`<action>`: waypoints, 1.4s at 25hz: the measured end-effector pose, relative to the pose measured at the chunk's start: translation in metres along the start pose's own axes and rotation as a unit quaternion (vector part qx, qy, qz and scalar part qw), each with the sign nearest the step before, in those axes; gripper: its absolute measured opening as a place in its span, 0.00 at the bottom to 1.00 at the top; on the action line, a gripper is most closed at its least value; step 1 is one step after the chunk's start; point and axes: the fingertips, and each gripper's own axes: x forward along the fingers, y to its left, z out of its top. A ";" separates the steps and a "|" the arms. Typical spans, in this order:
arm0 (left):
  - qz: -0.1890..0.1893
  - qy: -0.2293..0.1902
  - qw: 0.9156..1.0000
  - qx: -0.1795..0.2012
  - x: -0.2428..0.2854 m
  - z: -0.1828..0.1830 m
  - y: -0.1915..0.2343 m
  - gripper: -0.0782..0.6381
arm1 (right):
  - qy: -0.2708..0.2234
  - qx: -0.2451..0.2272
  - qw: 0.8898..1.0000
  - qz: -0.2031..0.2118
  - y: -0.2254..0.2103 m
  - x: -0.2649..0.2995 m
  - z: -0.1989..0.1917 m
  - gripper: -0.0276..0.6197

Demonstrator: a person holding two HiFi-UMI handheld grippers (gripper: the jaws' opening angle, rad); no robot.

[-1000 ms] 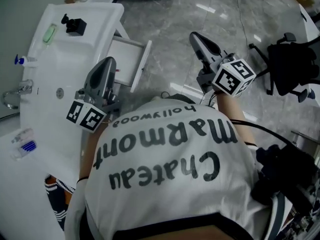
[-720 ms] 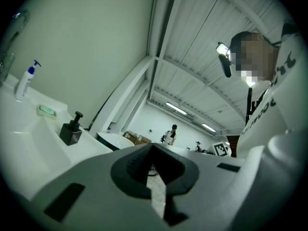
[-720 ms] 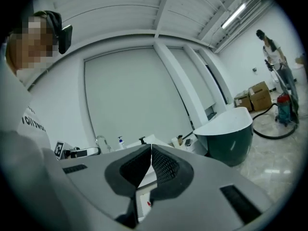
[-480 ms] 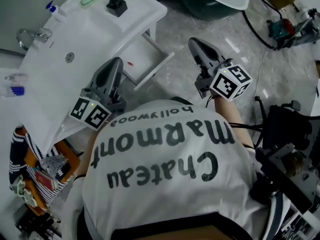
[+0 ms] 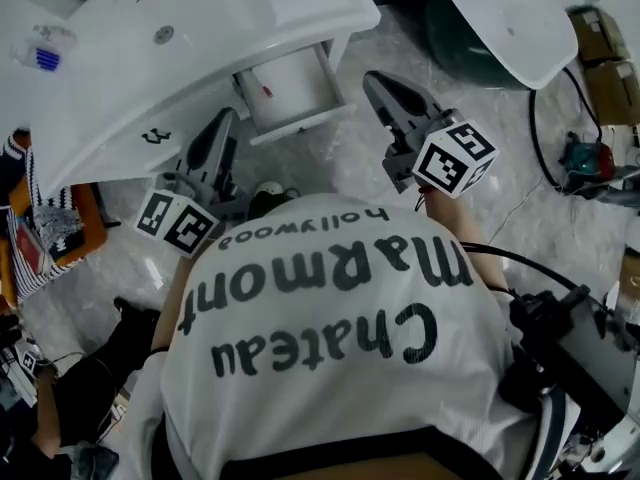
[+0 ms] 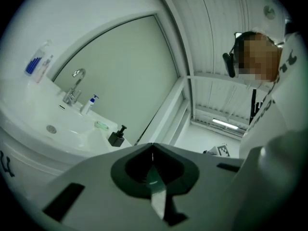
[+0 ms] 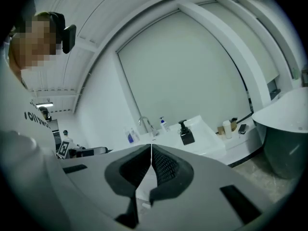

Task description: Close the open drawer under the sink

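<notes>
The white sink fills the upper left of the head view. Under it the white drawer stands pulled out toward me. My left gripper points at the cabinet just left of the drawer front, a short way off it, shut and empty. My right gripper hangs just right of the drawer's corner, also shut with nothing in it. In the left gripper view the gripper has its tips together, and so does the gripper in the right gripper view. Neither gripper view shows the drawer.
A black soap dispenser, a tap and small bottles stand on the sink top. A white bathtub on a dark base is at the upper right. Striped cloth lies at the left, and cables run over the marble floor.
The head view has swung round, so the sink and drawer now lie straight ahead at the top. Both grippers have drifted toward the drawer front and stayed shut.
</notes>
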 end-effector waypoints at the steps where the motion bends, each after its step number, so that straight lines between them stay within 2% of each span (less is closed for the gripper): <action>1: 0.010 -0.003 1.000 0.000 -0.003 -0.005 -0.004 0.12 | 0.009 0.003 1.000 0.011 -0.002 0.001 -0.005 0.06; 11: 0.100 -0.036 0.994 -0.009 -0.066 -0.064 -0.042 0.12 | 0.075 0.014 0.989 0.125 0.031 -0.005 -0.062 0.06; 19: 0.162 -0.027 0.986 -0.013 -0.108 -0.084 -0.068 0.12 | 0.109 0.051 0.978 0.170 0.048 -0.014 -0.098 0.06; 22: 0.182 -0.029 0.983 -0.013 -0.123 -0.088 -0.065 0.12 | 0.125 0.060 0.976 0.168 0.042 -0.005 -0.117 0.06; 26: 0.205 -0.029 0.978 -0.027 -0.143 -0.097 -0.052 0.12 | 0.150 0.065 0.976 0.143 0.032 0.015 -0.151 0.06; 31: 0.201 0.003 0.979 -0.010 -0.145 -0.106 -0.031 0.12 | 0.169 0.071 0.977 0.107 0.016 0.031 -0.184 0.06; 35: 0.175 0.028 0.983 -0.041 -0.130 -0.121 0.006 0.12 | 0.185 0.085 0.976 0.078 0.002 0.045 -0.217 0.07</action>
